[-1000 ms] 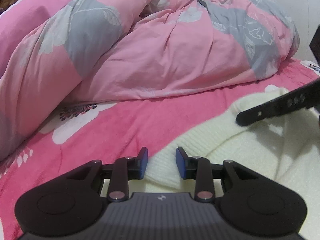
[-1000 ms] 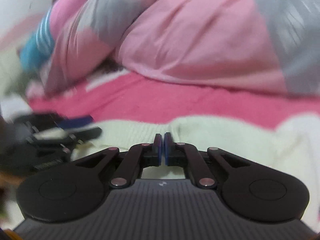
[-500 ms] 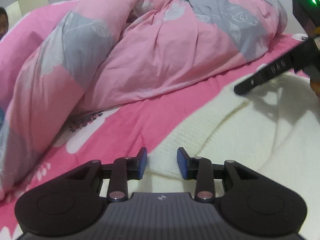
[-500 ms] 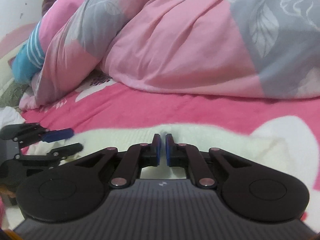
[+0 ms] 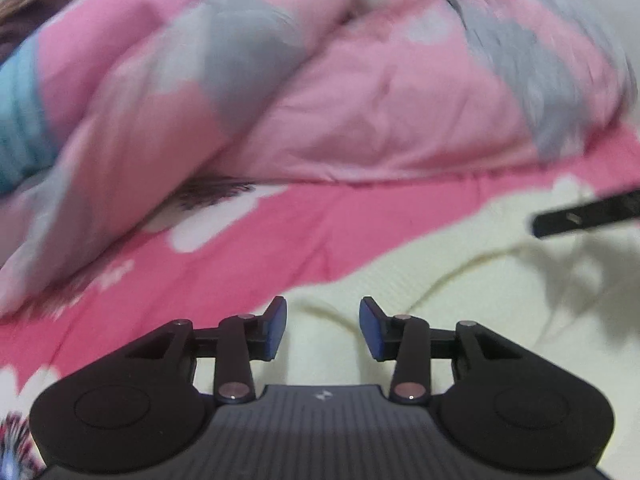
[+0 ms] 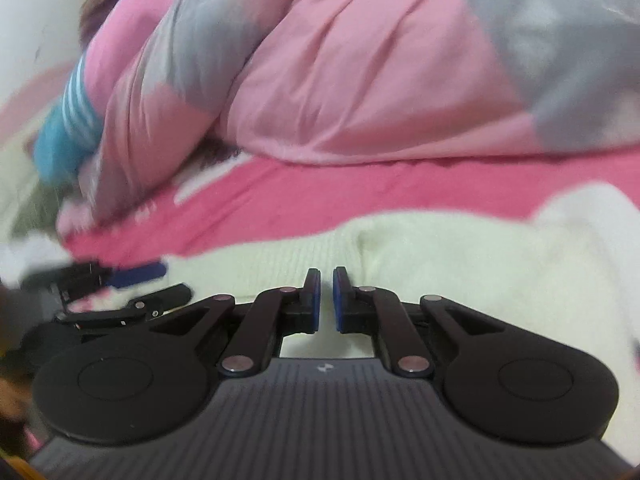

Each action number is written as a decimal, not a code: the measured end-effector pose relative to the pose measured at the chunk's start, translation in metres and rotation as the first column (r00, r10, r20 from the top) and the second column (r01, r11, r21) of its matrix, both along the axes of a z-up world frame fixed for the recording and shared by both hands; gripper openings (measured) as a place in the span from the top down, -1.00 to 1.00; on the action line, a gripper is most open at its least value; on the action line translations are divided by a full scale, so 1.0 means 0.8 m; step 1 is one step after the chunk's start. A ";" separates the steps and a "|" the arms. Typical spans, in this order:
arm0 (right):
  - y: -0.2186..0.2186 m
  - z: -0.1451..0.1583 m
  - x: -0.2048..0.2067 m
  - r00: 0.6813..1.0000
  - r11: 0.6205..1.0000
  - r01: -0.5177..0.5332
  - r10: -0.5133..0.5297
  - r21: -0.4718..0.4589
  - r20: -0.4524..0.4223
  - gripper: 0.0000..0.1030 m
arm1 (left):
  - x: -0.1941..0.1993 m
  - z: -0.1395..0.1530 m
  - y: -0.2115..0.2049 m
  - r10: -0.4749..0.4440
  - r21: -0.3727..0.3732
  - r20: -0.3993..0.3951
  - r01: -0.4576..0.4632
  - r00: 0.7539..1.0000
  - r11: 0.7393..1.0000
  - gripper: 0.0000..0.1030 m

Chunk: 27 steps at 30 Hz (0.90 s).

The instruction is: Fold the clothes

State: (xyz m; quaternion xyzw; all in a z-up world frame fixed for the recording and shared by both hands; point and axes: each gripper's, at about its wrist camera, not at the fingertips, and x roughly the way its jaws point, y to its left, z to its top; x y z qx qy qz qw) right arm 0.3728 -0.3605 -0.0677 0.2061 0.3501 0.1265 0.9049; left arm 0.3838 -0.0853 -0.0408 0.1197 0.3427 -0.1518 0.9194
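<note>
Both tongs have let go: the left tongs are opening, empty, lifted off the sweater, and the right tongs are parting narrowly, empty. It lies on the bed, stretching left to right beneath both, the right tongs nearer its ribbed edge.

Black tool: blue pads, silver rivets, ribbed grey housing.

A cream sweater is seen spread on a pink sheet; above the sweater, the right gripper is opening, nothing pinched, the quilt heaped beyond.
</note>
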 end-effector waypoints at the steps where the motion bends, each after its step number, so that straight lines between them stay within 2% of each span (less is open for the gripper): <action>1: -0.001 0.018 -0.020 1.000 1.000 -0.007 0.007 -0.008 0.025 0.82 | -0.014 0.017 0.011 0.009 -0.014 0.018 -0.008 1.000 1.000 0.02; 2: -0.002 0.036 -0.039 0.999 1.000 -0.014 0.015 -0.017 0.049 0.81 | -0.033 0.035 0.020 0.017 -0.024 0.039 -0.016 0.999 1.000 -0.08; 7: -0.012 0.106 -0.164 0.988 0.997 -0.067 0.060 0.045 0.144 0.77 | -0.147 0.104 0.049 0.005 -0.094 0.072 0.001 0.997 0.996 -0.18; 8: -0.012 0.115 -0.191 0.985 0.995 -0.077 0.067 0.057 0.161 0.76 | -0.174 0.115 0.054 -0.005 -0.113 0.073 0.013 0.997 0.994 -0.29; 9: -0.012 0.124 -0.221 0.981 0.994 -0.088 0.075 0.069 0.178 0.75 | -0.201 0.124 0.057 -0.011 -0.129 0.075 0.020 0.997 0.991 -0.38; 11: -0.010 0.138 -0.282 0.972 0.989 -0.112 0.088 0.100 0.217 0.70 | -0.256 0.137 0.064 -0.023 -0.160 0.081 0.036 0.996 0.986 -0.42; 13: -0.008 0.146 -0.340 0.962 0.978 -0.148 0.109 0.145 0.249 0.64 | -0.312 0.146 0.070 -0.039 -0.201 0.083 0.055 0.996 0.978 -0.59; 14: -0.004 0.147 -0.365 0.959 0.974 -0.162 0.117 0.157 0.258 0.56 | -0.339 0.145 0.072 -0.046 -0.226 0.076 0.062 0.996 0.972 -0.73; 16: 0.007 0.146 -0.413 0.954 0.969 -0.182 0.133 0.165 0.269 0.48 | -0.387 0.138 0.076 -0.057 -0.267 0.060 0.071 0.997 0.961 -0.76; 18: 0.025 0.134 -0.453 0.955 0.978 -0.170 0.134 0.120 0.263 0.34 | -0.427 0.117 0.075 -0.048 -0.281 0.043 0.058 0.998 0.958 -0.77; 20: 0.047 0.115 -0.487 0.960 0.988 -0.145 0.126 0.059 0.249 0.10 | -0.455 0.086 0.069 -0.038 -0.279 0.014 0.041 0.999 0.959 -0.77; 22: 0.072 0.085 -0.512 0.969 0.994 -0.106 0.107 -0.017 0.223 0.08 | -0.474 0.048 0.061 -0.025 -0.269 -0.028 0.017 0.999 0.963 -0.77; 24: 0.089 0.053 -0.527 0.980 0.997 -0.051 0.060 -0.054 0.191 0.07 | -0.491 0.011 0.051 -0.005 -0.250 -0.064 -0.011 0.998 0.968 -0.77; 27: 0.106 0.011 -0.536 0.989 0.992 0.057 -0.040 -0.116 0.143 0.04 | -0.507 -0.030 0.039 0.039 -0.185 -0.069 -0.051 0.997 0.981 -0.77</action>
